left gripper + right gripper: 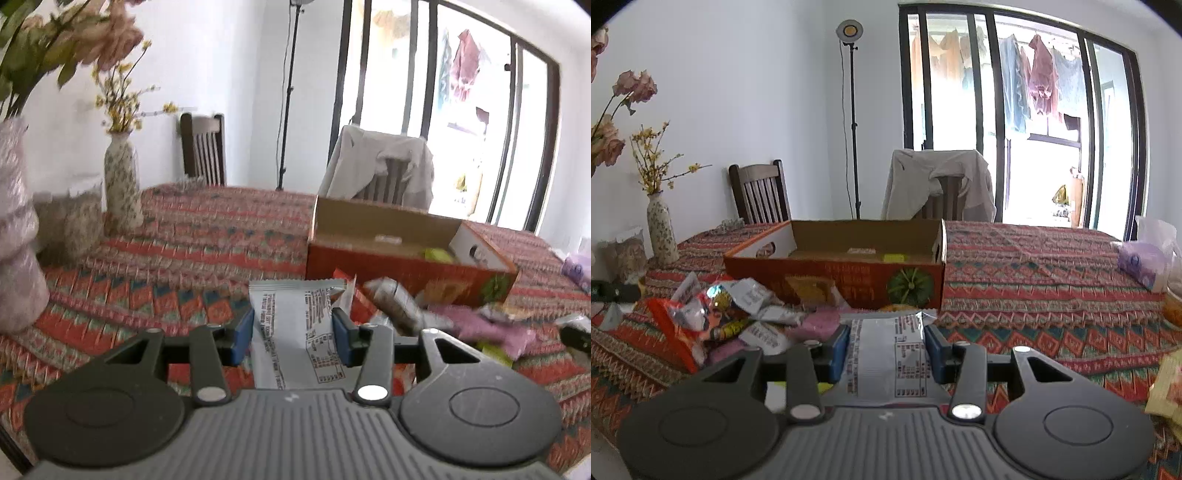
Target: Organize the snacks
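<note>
Now each claw grips a flat silver-white snack packet with small printed text: left claw (292, 334) holds one packet (295, 332), right claw (886, 350) another packet (888, 354), before the orange cardboard box (849, 275).

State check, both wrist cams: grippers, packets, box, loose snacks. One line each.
left gripper: shut on a white snack packet, held off the table
right gripper: shut on a white printed packet
cardboard box: open on top, upright on the tablecloth, a few items inside
snack pile: loose, heaped in front of the box, not yet sorted
floral vase: upright, holding yellow sprigs
</note>
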`<action>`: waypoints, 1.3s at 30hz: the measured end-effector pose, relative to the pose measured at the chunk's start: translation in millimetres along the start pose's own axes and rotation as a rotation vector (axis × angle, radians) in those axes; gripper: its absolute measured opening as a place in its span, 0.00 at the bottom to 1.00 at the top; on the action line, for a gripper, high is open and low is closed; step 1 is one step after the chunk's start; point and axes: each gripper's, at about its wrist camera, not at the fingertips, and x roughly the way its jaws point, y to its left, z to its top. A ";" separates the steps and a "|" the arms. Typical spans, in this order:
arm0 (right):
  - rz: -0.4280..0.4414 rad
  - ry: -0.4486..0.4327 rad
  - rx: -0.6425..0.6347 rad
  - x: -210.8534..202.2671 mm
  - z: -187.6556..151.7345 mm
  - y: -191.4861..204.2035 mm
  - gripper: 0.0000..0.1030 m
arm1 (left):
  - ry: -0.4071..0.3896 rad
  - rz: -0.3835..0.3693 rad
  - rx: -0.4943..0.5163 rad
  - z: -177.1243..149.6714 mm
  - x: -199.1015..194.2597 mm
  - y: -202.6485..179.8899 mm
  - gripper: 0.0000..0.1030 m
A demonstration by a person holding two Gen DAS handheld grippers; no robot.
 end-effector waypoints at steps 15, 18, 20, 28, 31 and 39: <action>-0.015 -0.114 -0.006 51.0 64.1 -4.5 0.41 | -0.130 -0.079 0.081 77.1 39.3 -45.1 0.45; -0.015 -0.134 -0.002 66.3 79.4 -5.8 0.41 | -0.141 -0.099 0.085 91.9 50.2 -56.3 0.45; -0.014 -0.142 -0.004 77.8 88.6 -6.1 0.41 | -0.133 -0.125 0.075 101.8 59.6 -61.8 0.45; -0.014 -0.166 -0.003 124.3 127.7 -9.6 0.41 | -0.086 -0.142 0.061 138.5 111.2 -83.8 0.45; -0.015 -0.163 0.007 143.1 138.4 -10.3 0.41 | -0.059 -0.141 0.065 148.2 132.5 -91.1 0.45; -0.010 -0.122 0.050 191.0 141.2 -9.3 0.41 | 0.024 -0.104 0.098 162.1 185.2 -108.6 0.45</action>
